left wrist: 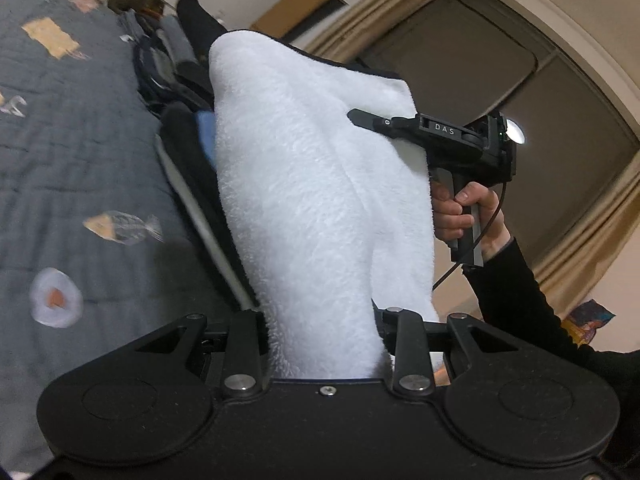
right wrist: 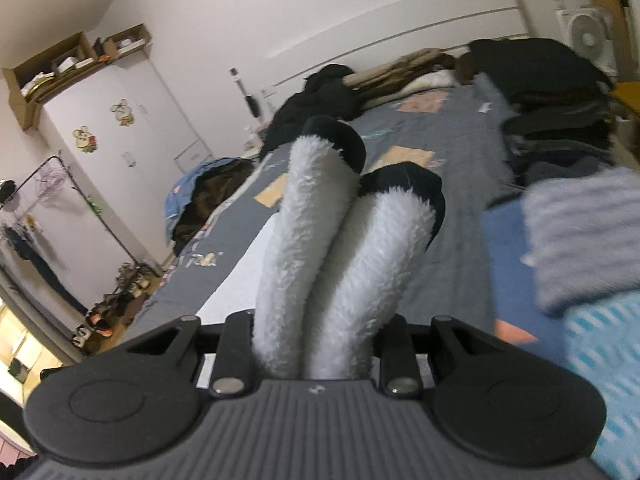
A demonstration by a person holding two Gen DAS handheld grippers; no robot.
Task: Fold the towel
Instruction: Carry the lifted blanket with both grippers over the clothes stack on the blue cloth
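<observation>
Where the left tongs (left wrist: pixel 326 344) would show their tips, at the bottom centre of the left wrist view, the white towel (left wrist: pixel 320 184) covers them completely, so the pads themselves cannot be seen; the tongs stand narrowly apart and are clamped on the cloth bunched between them. In the right wrist view the right tongs (right wrist: pixel 320 348) are buried the same way, pinched on two fluffy folds of the towel (right wrist: pixel 332 256) with a dark edge, which rise from bottom centre to mid-frame. From the left tongs the towel runs up through the frame's centre to the right tongs (left wrist: pixel 360 118), seen at centre right biting its far edge, with a hand (left wrist: pixel 464 212) on the handle; the sleeve runs out of the lower right. Behind lies a grey bed (left wrist: pixel 60 168), blurred at left.
</observation>
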